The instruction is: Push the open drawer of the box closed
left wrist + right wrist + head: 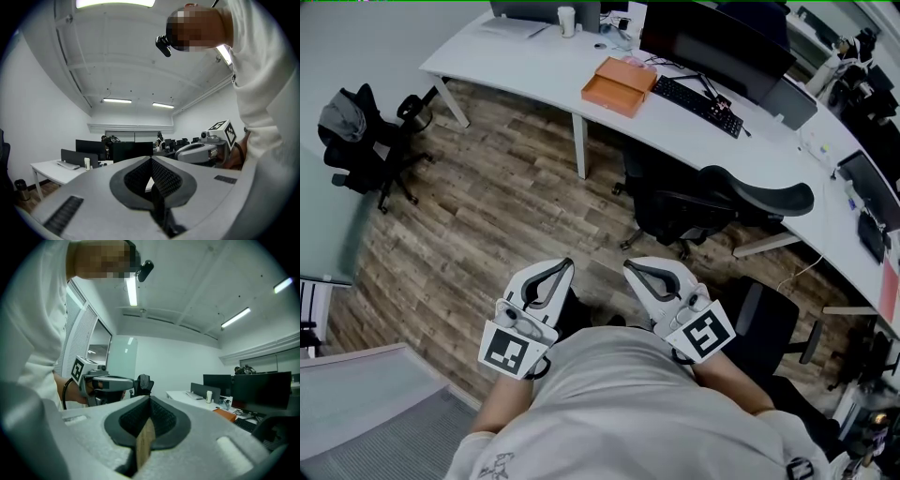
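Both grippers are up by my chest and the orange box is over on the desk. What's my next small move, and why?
Probably step toward the desk and extend the right hand-held gripper toward the orange box. That gripper and the left hand-held gripper are both shut, empty and close to your torso, far short of the box, whose drawer looks pulled out.

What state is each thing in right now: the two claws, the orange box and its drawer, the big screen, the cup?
Left gripper: shut, empty.
Right gripper: shut, empty.
Box: untouched, far from both grippers.
Drawer: open, pulled out.
Screen: dark.
Cup: upright.
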